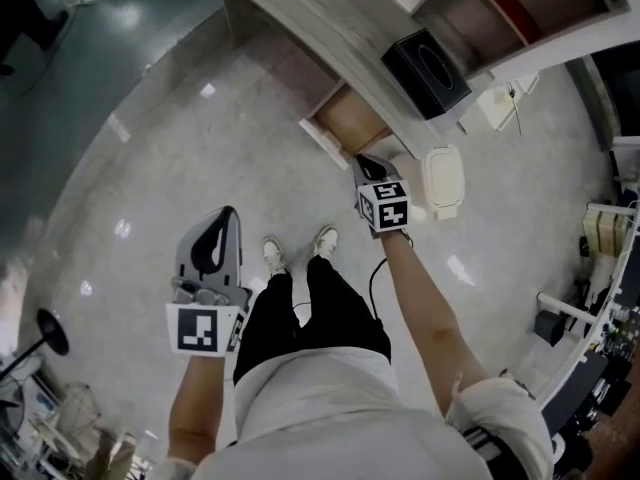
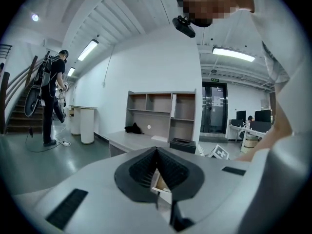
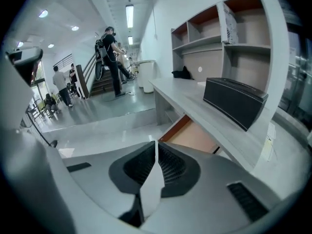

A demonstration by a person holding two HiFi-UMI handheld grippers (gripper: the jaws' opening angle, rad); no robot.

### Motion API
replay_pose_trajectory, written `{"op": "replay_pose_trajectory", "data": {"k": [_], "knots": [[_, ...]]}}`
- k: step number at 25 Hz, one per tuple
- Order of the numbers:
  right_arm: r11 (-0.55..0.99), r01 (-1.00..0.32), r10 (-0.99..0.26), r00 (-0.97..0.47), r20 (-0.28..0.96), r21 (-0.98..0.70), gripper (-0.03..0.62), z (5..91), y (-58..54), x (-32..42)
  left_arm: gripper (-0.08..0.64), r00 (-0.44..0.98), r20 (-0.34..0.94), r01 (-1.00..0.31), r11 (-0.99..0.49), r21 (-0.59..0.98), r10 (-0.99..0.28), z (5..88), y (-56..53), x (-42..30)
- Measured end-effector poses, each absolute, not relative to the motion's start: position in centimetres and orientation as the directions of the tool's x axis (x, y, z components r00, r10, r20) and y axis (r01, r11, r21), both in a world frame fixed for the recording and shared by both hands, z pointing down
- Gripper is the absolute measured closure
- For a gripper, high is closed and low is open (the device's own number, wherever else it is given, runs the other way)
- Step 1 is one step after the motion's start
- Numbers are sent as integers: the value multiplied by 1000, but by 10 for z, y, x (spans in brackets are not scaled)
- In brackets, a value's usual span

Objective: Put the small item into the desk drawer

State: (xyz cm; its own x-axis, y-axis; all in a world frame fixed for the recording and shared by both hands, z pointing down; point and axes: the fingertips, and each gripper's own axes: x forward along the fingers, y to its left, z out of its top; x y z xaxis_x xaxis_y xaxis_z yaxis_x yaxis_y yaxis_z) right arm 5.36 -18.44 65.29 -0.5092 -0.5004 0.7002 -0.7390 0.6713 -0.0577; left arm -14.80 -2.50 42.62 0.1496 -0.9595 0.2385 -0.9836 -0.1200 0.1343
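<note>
R claw [image 3: 156, 146]: jaws together at the tips, only a thin pale sliver of floor shows thru the slit behind them. Nothing held. Tilted down-fwd.

Drawer [image 3: 194, 136] stands pulled out from under the worktop [image 3: 187, 97], just ahead of & below R claw tips. Inside is brown wood as far as it shows, front panel pale. Small item: can't make it out in any view, so can't place it.

Black box [image 3: 235, 101] sits on the worktop, ahead & to the R of R claw, above the drawer. Shelf unit [image 3: 234, 43] w/ open compartments stands at the back of the worktop, beyond the box. Small dark lump [image 3: 183, 73] lies further along the worktop, well past the claw. Pale rounded bin [image 1: 443, 180] (prob.) on the floor [image 1: 190, 118], just R of R claw in head view.

L claw [image 2: 157, 151]: jaws meet at the tips too, nothing gripped. Thru the V behind the tips a bit of pale edge & wood shows, prob. the drawer. Held near level, aimed at the worktop. Sits well apart from R claw, to its L & nearer the body. Person's shoes [image 1: 274, 255] on the floor between the two.

Far ahead-L of L claw: person w/ backpack [image 2: 52, 94] at the foot of the stairs, white round column [image 2: 87, 125] nearby.
</note>
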Motion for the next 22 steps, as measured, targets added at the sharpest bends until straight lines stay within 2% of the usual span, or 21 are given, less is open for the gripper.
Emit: {"op": "replay_pose_trajectory", "data": {"k": [11, 22], "knots": [[614, -780, -593, -559, 580, -123, 569, 555, -182, 83, 541, 157, 151, -987, -151, 49, -976, 368, -27, -148], [599, -795, -703, -581, 409, -100, 570, 450, -200, 115, 541, 143, 57, -990, -143, -1, -988, 316, -41, -138]]}}
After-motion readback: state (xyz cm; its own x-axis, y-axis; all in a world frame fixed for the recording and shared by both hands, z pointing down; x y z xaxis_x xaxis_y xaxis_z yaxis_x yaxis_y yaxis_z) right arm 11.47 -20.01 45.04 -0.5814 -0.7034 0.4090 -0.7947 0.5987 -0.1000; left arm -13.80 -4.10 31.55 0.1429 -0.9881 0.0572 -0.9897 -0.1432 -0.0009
